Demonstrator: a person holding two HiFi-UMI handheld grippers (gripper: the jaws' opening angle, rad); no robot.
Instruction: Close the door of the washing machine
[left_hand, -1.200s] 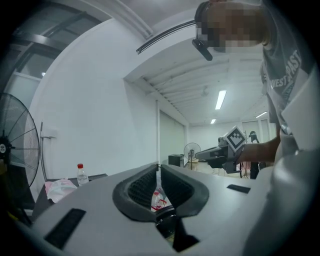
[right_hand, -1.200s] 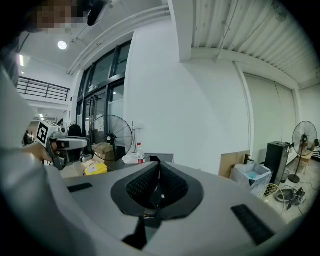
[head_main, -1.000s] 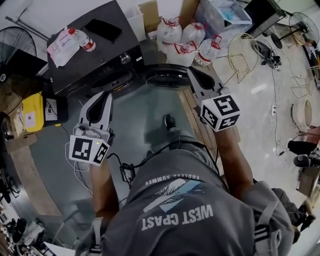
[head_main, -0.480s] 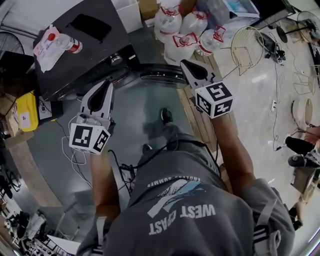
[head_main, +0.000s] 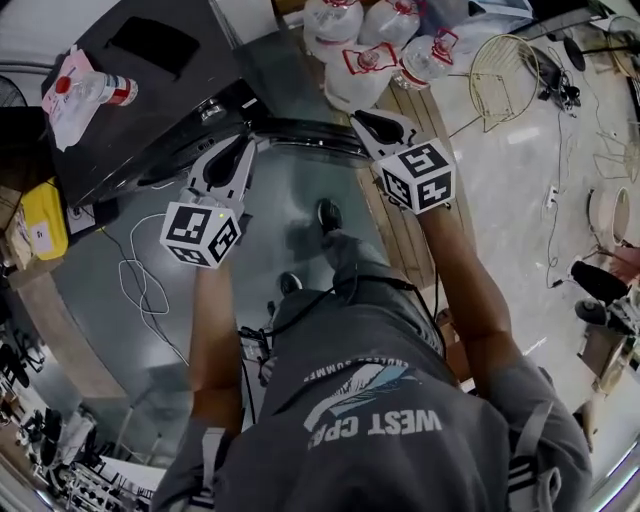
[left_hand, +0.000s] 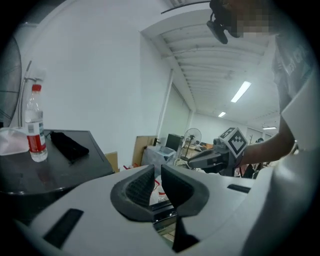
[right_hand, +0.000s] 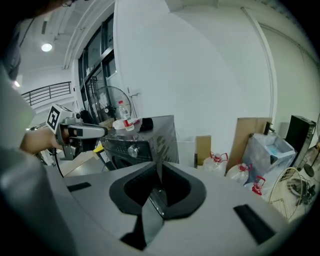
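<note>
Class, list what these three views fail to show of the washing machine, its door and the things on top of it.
Drum opening of the washing machine: head view, hidden under the machine's own top.
The door: head view, edge-on, only its rim shows; left gripper view, behind the body of the left hand-held gripper.
Print on the bottle: too small in every view.

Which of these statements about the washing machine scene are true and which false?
1. A water bottle stands on top of the washing machine. True.
2. The machine's door is shut. False: it stands open.
3. The left gripper grips the door. False: its jaws are shut and hold nothing.
4. Large water jugs stand on the floor beyond the door. True.
</note>
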